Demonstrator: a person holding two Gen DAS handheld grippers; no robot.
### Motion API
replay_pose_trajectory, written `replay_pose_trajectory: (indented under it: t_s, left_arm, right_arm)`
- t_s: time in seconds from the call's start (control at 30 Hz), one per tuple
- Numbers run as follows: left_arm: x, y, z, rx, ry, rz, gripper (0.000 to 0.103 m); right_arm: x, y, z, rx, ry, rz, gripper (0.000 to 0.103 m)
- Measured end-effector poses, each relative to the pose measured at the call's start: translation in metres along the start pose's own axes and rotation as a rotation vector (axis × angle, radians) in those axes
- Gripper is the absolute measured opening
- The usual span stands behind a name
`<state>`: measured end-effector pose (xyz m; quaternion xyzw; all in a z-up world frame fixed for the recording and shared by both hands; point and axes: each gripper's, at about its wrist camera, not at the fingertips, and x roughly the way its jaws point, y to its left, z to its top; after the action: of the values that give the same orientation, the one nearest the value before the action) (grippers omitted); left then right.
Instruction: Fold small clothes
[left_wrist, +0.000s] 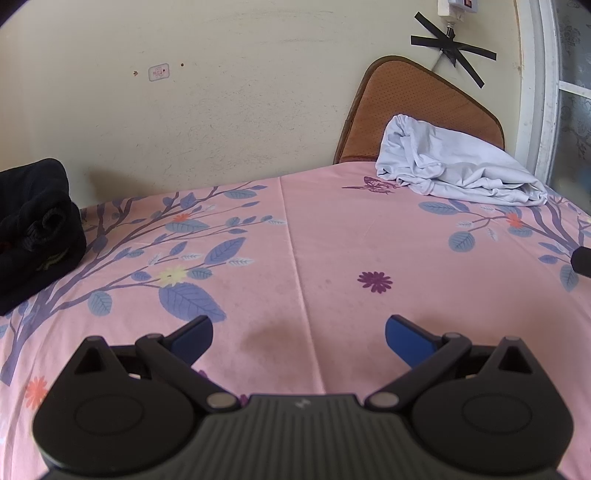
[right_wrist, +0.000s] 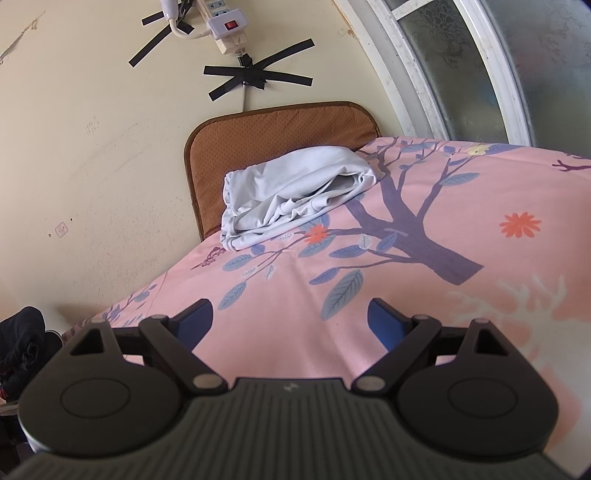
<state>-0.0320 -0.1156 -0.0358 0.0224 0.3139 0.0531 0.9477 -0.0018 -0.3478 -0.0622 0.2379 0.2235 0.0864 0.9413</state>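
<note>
Left wrist view is showing the left claw (left_wrist: 299, 332) hovering spread wide and empty over the pink tree-printed cloth covering the bench (left_wrist: 332, 240). Ahead to its right, a crumpled pale lavender fabric garment (left_wrist: 454, 166) is lying, long axis running left-right. Right claw (right_wrist: 290, 319) is likewise gaping empty, the garment (right_wrist: 295, 195) sitting straight ahead.

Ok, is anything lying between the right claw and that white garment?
Nothing visible. Only bare pink floral sheet lies between the open right claw and the crumpled white garment by the brown cushion.

soft daylight, sharp focus, fisheye-bent edges.
</note>
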Motion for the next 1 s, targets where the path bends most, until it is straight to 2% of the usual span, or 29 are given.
replay_pose_trajectory:
  t_s: [1.0]
  left_arm:
    - [0.0023,0.0036,0.0012,-0.009,0.031,-0.048,0.103]
  right_arm:
    - [-0.0026,0.0009,0.0002,-0.004,-0.011,-0.002,0.093]
